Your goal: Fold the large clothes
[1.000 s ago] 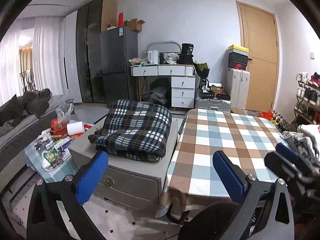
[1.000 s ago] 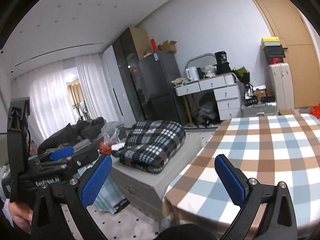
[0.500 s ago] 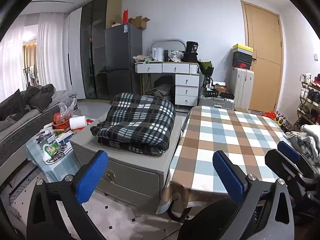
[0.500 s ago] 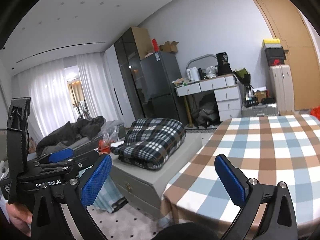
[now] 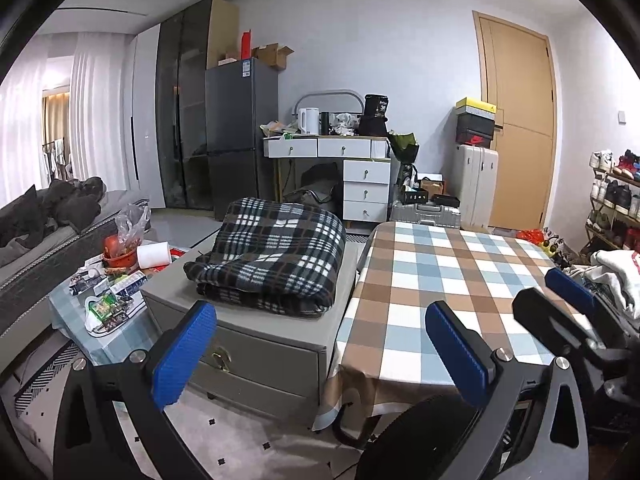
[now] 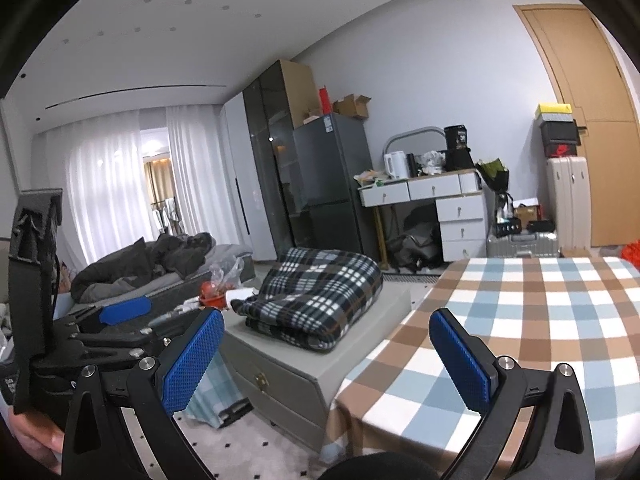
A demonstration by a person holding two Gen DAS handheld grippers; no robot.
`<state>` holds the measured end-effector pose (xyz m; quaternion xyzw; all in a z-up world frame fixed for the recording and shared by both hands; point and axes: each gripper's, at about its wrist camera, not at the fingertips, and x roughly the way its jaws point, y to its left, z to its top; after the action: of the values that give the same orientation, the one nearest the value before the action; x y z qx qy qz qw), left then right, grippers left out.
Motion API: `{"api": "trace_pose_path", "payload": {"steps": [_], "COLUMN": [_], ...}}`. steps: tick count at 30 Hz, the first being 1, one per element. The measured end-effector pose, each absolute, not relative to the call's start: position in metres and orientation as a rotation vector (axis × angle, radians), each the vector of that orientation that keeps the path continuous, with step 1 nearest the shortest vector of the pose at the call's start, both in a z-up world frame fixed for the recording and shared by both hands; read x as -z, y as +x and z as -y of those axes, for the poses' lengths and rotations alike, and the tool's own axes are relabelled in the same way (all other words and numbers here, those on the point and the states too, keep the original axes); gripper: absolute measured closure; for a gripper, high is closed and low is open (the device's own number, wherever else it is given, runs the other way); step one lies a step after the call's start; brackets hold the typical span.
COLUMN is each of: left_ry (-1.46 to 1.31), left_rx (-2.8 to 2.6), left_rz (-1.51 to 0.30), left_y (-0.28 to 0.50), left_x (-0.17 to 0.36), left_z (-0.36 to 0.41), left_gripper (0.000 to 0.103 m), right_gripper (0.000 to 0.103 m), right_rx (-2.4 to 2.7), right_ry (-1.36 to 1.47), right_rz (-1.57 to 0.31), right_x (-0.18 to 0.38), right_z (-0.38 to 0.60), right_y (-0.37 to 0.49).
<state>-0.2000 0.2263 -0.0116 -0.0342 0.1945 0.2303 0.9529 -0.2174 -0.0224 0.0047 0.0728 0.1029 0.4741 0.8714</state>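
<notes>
Both your grippers are held up off the work with their fingers spread wide and nothing between them: the left gripper (image 5: 320, 352) looks over the near edge of the table (image 5: 448, 280), and the right gripper (image 6: 328, 360) hangs just beside it, also over that near edge. The table wears a checked cloth and is bare on top. The one large piece already squared up is the plaid blanket (image 5: 272, 252), lying folded on the grey chest (image 5: 256, 348) just left of the table; it looks done, so I would not count it as your next job. The likely next piece is the white garment (image 5: 616, 276), heaped at the far right of the left view, beyond the table's right side and close to where your right gripper shows there. What kind of garment it is cannot be told from the little that shows. Expect it to be soft, limp and fairly light, with no stiffness at all, so it will sag and trail wherever you do not hold it. Pinch through a doubled edge, a hem, collar or shoulder seam if you can find one, rather than loose middle cloth, which would slip out or bunch. Take two points well apart so it hangs flat, and lift high enough that the trailing part clears the table edge before you spread it on the cloth.
</notes>
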Motion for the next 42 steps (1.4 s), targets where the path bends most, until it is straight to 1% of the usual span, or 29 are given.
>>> {"api": "trace_pose_path", "payload": {"steps": [4, 10, 17, 42], "left_ry": [-0.051, -0.096, -0.058, -0.059], "left_rx": [-0.477, -0.484, -0.494, -0.477], "left_rz": [-0.395, -0.402, -0.39, -0.395], "left_y": [-0.199, -0.204, -0.207, -0.208], "left_x": [0.013, 0.015, 0.013, 0.016], "left_z": [-0.227, -0.232, -0.227, -0.227], "left_gripper": [0.001, 0.001, 0.001, 0.001], "right_gripper": [0.0, 0.0, 0.0, 0.0], "right_rx": [-0.998, -0.991, -0.989, -0.995], "right_ry": [0.143, 0.171, 0.182, 0.178], "right_rz": [-0.211, -0.208, -0.206, -0.196], "right_x": [-0.007, -0.009, -0.008, -0.009], "right_z": [0.023, 0.032, 0.036, 0.032], "right_y": [-0.219, -0.217, -0.218, -0.228]}}
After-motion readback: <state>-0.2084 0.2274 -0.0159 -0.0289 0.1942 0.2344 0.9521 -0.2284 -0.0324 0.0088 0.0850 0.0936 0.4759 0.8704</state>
